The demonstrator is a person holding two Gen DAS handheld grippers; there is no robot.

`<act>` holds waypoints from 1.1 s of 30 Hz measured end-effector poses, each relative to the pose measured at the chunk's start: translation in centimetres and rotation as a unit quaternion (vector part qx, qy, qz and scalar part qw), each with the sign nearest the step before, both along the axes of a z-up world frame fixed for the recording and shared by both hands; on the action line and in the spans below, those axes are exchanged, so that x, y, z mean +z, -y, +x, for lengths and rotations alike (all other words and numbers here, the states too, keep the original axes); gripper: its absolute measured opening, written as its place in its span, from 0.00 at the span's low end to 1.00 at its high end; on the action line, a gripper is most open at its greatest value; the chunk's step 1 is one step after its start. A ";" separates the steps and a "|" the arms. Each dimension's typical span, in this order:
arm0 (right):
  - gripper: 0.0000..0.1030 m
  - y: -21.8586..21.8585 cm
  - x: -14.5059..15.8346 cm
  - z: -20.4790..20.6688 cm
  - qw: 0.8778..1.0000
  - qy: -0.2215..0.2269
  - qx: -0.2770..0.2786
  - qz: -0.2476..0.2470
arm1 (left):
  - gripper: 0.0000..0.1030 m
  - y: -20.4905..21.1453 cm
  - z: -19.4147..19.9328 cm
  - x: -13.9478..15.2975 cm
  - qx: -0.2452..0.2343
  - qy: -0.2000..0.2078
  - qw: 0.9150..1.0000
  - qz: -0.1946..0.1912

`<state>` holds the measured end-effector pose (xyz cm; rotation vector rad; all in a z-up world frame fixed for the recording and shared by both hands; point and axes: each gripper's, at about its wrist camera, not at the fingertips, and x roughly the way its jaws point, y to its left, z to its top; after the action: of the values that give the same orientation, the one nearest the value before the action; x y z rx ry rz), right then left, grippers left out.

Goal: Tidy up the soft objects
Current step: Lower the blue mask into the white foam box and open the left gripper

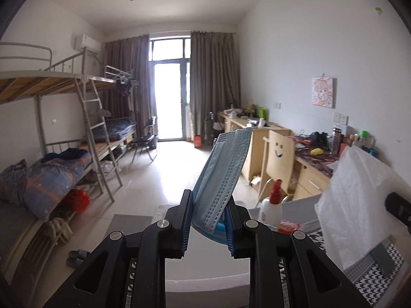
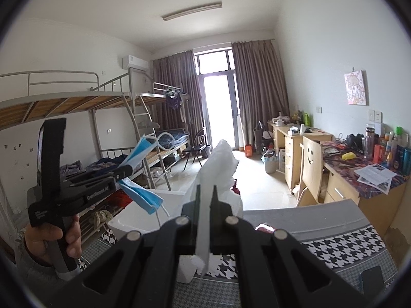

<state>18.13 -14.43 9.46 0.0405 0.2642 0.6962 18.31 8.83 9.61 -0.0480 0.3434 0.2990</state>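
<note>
A blue face mask [image 1: 223,174] stands up, folded, between the blue pads of my left gripper [image 1: 208,220], which is shut on its lower fold. From the right wrist view the same mask [image 2: 142,195] drapes over both sides of the left gripper [image 2: 125,172], its white ear loops dangling; a hand [image 2: 51,238] holds the handle. My right gripper [image 2: 205,192] is shut on a white crumpled tissue sheet [image 2: 218,169] that rises above its fingers. In the left wrist view this sheet [image 1: 354,205] hangs at the right.
A houndstooth cloth [image 2: 334,243] covers the table below. On it stand a white box [image 2: 133,218] and a grey bin [image 2: 308,215] with a red-capped bottle [image 1: 272,205] and a red packet [image 1: 290,227]. Bunk beds [image 1: 64,154] line the left; a smiley-faced chair [image 1: 278,154] and cluttered desks the right.
</note>
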 end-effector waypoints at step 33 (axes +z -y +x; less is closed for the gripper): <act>0.03 -2.4 -0.8 0.6 1.000 -0.013 0.013 -0.019 | 0.75 -3.8 2.8 -5.5 0.025 -0.094 0.995 -0.028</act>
<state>18.71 -12.08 8.65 0.0100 0.3023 0.7160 21.15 12.61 4.16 -0.0835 0.5374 0.3456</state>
